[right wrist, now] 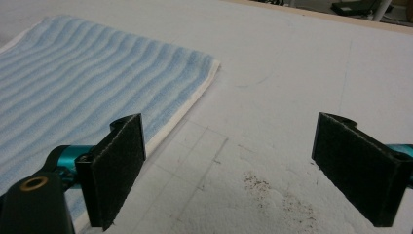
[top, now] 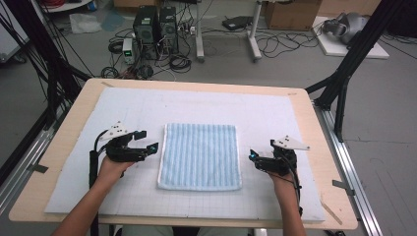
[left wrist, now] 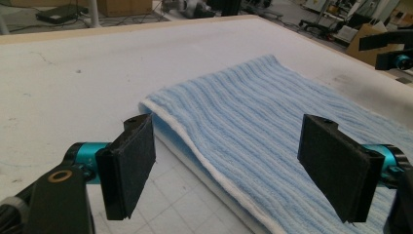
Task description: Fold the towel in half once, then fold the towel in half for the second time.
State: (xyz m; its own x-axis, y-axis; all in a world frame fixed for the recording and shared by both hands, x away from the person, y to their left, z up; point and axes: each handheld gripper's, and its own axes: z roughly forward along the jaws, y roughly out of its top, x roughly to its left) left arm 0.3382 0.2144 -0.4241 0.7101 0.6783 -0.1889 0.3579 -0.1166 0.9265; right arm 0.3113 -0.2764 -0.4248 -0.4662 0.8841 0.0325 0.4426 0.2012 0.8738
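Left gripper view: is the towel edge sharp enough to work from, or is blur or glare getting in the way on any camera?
Left gripper view: towel and its white edge are crisp, far background soft. Right gripper view: towel's edge and the dark specks on the mat are sharp, no glare. High view: even light, faint shadows, coarser detail.

Item count — one folded blue-striped towel at table centre; one white gridded mat beneath it; two handheld grippers — left gripper at 9 o'clock, right gripper at 3 o'clock; two computer towers at 12 o'clock.
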